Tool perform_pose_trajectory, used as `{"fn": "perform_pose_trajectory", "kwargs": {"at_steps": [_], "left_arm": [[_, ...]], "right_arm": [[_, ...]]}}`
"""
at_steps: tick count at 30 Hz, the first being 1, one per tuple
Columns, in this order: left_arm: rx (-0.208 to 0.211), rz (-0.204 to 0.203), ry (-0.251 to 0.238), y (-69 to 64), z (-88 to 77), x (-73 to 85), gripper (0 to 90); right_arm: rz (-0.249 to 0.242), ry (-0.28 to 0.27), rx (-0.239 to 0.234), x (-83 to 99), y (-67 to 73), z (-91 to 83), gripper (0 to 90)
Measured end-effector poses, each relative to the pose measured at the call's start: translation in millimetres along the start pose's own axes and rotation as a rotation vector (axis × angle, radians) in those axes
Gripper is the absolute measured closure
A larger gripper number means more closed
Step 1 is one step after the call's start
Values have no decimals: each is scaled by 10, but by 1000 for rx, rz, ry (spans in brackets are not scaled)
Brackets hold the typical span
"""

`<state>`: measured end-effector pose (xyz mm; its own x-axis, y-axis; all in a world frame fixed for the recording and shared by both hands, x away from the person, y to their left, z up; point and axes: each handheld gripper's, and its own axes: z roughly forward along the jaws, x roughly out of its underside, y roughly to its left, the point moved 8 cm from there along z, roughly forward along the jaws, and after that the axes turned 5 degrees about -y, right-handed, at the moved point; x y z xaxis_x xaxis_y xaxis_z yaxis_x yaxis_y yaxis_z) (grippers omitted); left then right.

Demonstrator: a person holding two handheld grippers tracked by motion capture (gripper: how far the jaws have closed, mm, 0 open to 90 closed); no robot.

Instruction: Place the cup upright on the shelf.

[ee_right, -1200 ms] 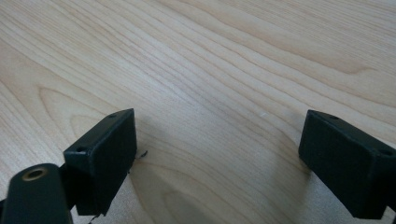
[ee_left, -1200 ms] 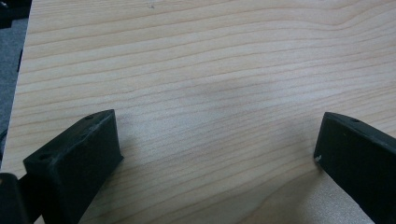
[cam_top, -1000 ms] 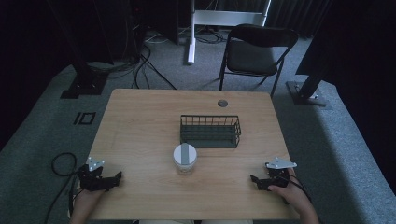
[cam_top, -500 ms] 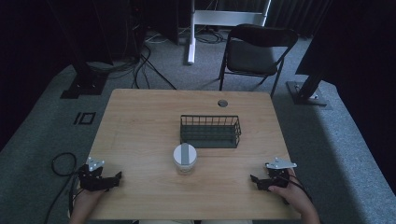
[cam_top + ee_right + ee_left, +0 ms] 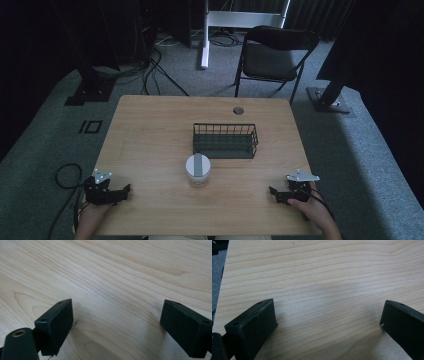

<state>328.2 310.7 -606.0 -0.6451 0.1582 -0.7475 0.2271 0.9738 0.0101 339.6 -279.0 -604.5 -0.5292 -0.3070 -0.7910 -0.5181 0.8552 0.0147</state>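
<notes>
A dark wire basket stands near the middle of the wooden table. Just in front of it, to the left, is a white lidded jar with a grey stripe across its lid. My left gripper rests low at the table's front left corner, open, with only bare wood between its jaws. At the front right my right gripper also lies open over bare wood. Both grippers are well apart from the jar and basket.
A small round hole sits in the tabletop near the far edge. Beyond the table stand a black folding chair, dark stands and floor cables. A cable loops on the carpet by the left hand.
</notes>
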Motion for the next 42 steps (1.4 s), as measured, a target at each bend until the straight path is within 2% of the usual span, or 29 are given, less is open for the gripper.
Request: {"fn": "perform_pose_trajectory", "kwargs": {"at_steps": [18, 30, 42], "left_arm": [[0, 0, 0, 0, 0, 0, 5], [0, -1, -1, -1, 0, -1, 5], [0, -1, -1, -1, 0, -1, 5]], "right_arm": [[-40, -28, -64, -163, 235, 74, 110], [-80, -37, -94, -269, 399, 155, 110], [-99, -52, -120, -357, 574, 248, 110]]}}
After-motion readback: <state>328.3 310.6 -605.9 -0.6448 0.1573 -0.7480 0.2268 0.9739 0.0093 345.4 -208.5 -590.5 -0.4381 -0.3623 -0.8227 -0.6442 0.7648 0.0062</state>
